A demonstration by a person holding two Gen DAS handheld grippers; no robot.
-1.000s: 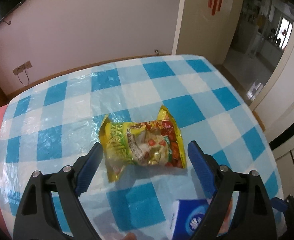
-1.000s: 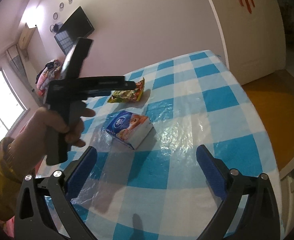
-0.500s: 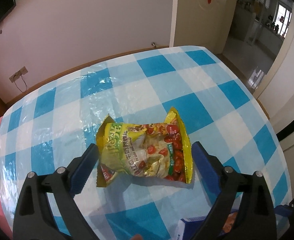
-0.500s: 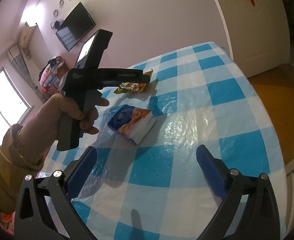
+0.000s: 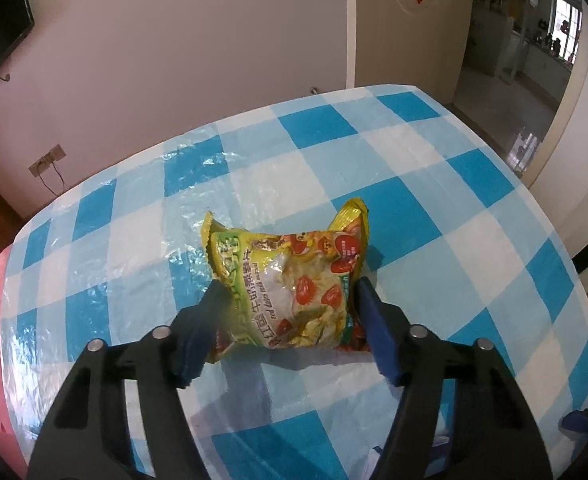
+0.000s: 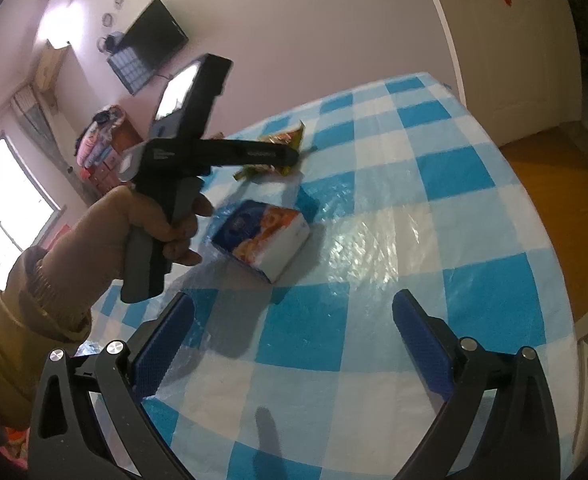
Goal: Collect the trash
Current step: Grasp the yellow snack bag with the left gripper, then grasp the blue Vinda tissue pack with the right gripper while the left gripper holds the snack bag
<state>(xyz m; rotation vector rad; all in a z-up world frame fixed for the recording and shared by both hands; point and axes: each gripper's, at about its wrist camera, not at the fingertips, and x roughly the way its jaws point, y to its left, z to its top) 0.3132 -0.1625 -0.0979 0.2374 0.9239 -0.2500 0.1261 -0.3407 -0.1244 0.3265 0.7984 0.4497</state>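
The yellow snack bag [image 5: 290, 288] sat roughly mid-table on the blue-and-white checked tablecloth [image 5: 333, 132], and the left gripper [image 5: 290, 328] had it squeezed between its blue pads [image 5: 373, 332], jaws drawn in narrow against both sides of the pack. From the look of the bulge and the upturned sealed ends, the bag was being pinched across its middle, and its near end looked slightly raised off the cloth, though that was hard to confirm.

The right gripper [image 6: 294, 336] hung above the near part of the table with its jaws spread wide, nothing between them. A tissue pack [image 6: 262, 236] lay just in front of it, close to the person's left hand [image 6: 134, 232], with the bag further back.

How it would handle: probably very light, crinkly foil-type film, puffy with air and whatever's left inside, so it'd give under pressure rather than resist. The glossy surface looked slick, and a soft pillow shape can squirt out of flat pads if squeezed too hard at the fattest point. Gripping across the body like this seemed fine for something so light, but catching one of the flat crimped seams would likely be more secure. The clear plastic cover on the cloth looked slippery too, so dragging wouldn't help.
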